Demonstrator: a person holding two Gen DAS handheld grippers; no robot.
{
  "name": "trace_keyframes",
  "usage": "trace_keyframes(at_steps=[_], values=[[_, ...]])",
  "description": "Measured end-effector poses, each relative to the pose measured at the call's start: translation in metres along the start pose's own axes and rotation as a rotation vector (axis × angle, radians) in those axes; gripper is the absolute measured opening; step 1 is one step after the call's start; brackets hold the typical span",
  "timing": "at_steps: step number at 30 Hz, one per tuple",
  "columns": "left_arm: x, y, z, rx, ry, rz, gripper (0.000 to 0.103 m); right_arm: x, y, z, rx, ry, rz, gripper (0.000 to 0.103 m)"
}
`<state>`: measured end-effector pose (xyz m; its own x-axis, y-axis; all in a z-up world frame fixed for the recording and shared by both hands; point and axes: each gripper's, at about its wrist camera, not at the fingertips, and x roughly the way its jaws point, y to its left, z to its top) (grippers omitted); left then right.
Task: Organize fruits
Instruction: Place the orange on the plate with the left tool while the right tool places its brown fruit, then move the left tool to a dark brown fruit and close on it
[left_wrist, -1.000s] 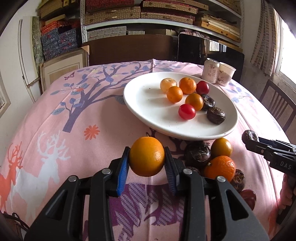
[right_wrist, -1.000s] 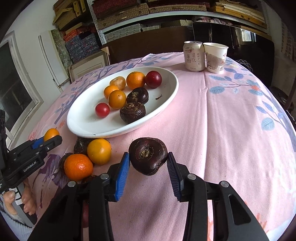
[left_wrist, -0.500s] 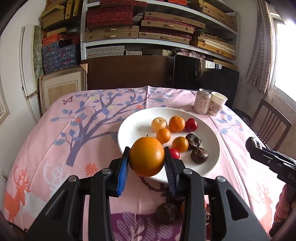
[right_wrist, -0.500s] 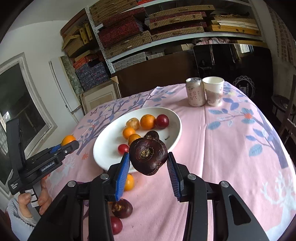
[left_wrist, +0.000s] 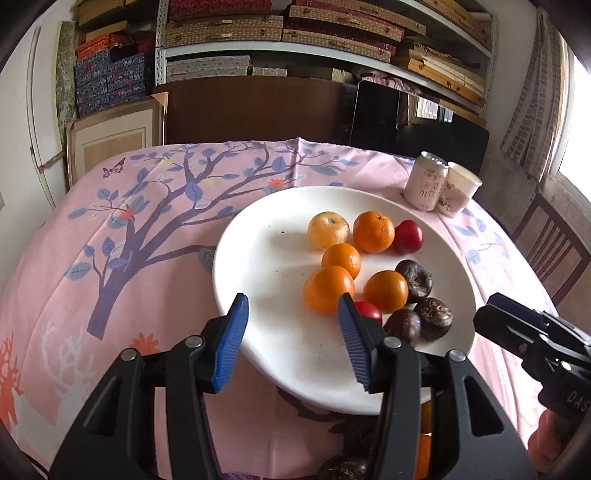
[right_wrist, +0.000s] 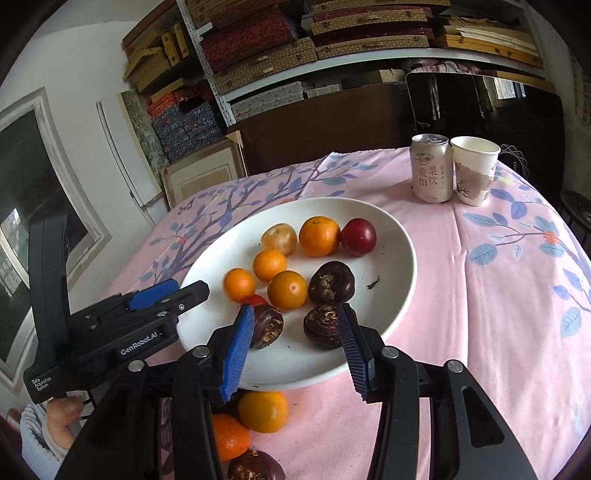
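Both tongs over the wide white ceramic plate (right_wrist: 400, 258), left gripper (left_wrist: 291, 338) and right gripper (right_wrist: 297, 341) just opening, nothing clamped. Ten fruits now on plate; approx. four, incl. a round orange mandarin (right_wrist: 262, 410), left on the pink cloth. Left tool reads "GenRobot.AI", "Data Acquisition System".

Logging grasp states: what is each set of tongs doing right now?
Left tongs: open, holding nothing, jaws just opened.
Right tongs: open, holding nothing, jaws just opened.
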<state>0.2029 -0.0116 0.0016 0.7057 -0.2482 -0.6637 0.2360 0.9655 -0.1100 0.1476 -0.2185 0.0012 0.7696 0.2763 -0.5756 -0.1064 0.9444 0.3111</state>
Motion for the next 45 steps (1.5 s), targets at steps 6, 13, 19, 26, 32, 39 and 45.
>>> trace_keyframes(at_steps=[6, 13, 19, 26, 32, 39, 45], values=[[-0.033, 0.011, -0.021, -0.022, -0.055, 0.043, 0.069, -0.018, -0.006, -0.014, 0.018, -0.017, -0.001, 0.058], [-0.053, 0.021, -0.059, -0.023, 0.002, 0.076, 0.071, -0.033, -0.016, -0.037, 0.064, 0.019, 0.017, 0.063], [-0.063, 0.003, -0.078, 0.075, 0.007, 0.056, 0.075, -0.048, -0.026, -0.044, 0.114, 0.003, 0.021, 0.071], [-0.057, -0.018, -0.092, 0.180, 0.046, 0.048, 0.077, -0.049, -0.027, -0.044, 0.118, 0.009, 0.028, 0.071], [-0.046, -0.032, -0.097, 0.248, 0.066, 0.071, 0.078, -0.049, -0.027, -0.045, 0.121, 0.010, 0.022, 0.075], [-0.042, -0.019, -0.092, 0.241, 0.055, 0.206, 0.092, -0.050, -0.026, -0.044, 0.122, 0.008, 0.021, 0.076], [-0.047, 0.004, -0.089, 0.164, 0.062, 0.240, 0.091, -0.051, -0.027, -0.043, 0.125, 0.006, 0.026, 0.076]])
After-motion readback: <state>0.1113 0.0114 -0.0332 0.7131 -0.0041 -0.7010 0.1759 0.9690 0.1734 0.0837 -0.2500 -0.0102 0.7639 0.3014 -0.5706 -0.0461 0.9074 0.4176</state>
